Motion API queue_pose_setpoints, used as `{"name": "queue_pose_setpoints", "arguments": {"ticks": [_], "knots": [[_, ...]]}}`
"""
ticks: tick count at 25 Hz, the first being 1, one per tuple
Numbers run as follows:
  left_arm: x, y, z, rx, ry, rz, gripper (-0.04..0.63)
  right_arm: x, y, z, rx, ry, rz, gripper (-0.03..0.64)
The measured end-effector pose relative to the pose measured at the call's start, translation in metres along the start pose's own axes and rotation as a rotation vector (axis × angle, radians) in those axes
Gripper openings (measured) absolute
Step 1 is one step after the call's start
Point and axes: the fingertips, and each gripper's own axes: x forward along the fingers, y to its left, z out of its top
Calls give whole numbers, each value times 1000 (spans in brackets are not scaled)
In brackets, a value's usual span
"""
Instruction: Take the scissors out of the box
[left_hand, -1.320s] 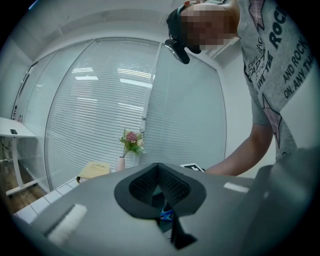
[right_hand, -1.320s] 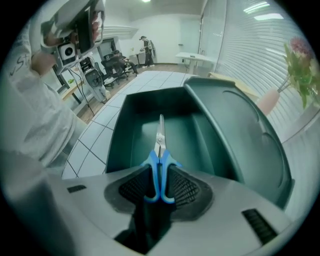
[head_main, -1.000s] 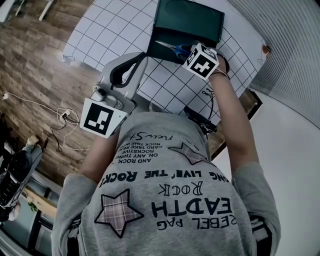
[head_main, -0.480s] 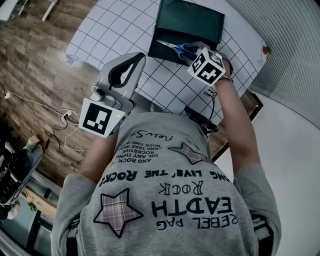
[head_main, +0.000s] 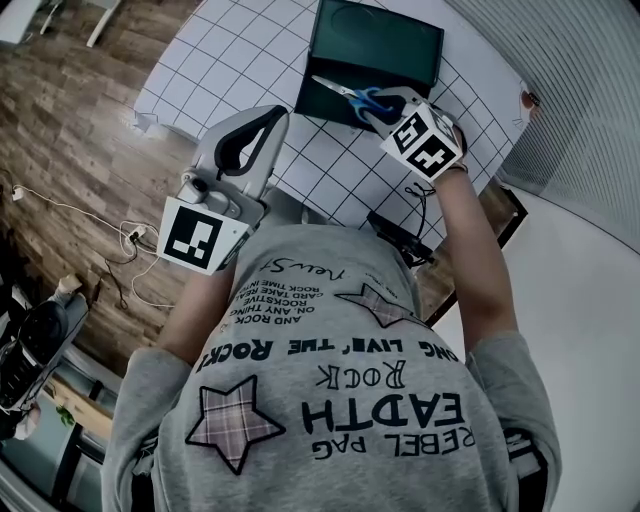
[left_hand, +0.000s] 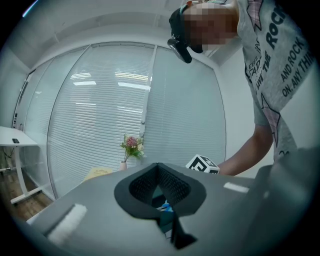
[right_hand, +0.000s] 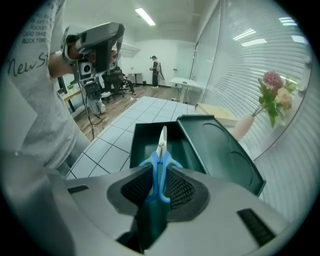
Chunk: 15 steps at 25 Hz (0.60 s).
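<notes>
Small scissors with blue plastic loop handles and short bright steel blades (right_hand: 161, 160): I judge them light and rigid, with slick metal at the blades and a sharp tip, so the handles are the place to take hold, low across both loops where the plastic gives the pads something broad to bite. A grip on the blades would likely slide, and a pinch on one loop alone could let the pair swing open. My right gripper (right_hand: 161, 169) has its ribbed black pads set partway apart and pinching those two loops from either side. The blades point forward and down toward the open dark green rectangular box (right_hand: 145, 145) with its lid folded back. In the head view the scissors hang at the near edge of the box, above the white gridded tabletop (head_main: 240, 50); whether they are fully clear of the tray I judge probable but not certain. My left gripper (left_hand: 158, 167) is held well apart from all this, tips pressed together, holding nothing.
</notes>
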Motion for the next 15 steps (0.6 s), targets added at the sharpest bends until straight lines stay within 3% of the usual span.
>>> {"name": "queue_pose_setpoints", "arguments": {"ticks": [4, 15], "knots": [[-1, -3, 4, 7, -6, 1, 3, -10, -1, 4, 101, -74, -6, 94], [1, -9, 13, 36, -20, -1, 3, -44, -16, 19, 222, -265, -91, 94]]}}
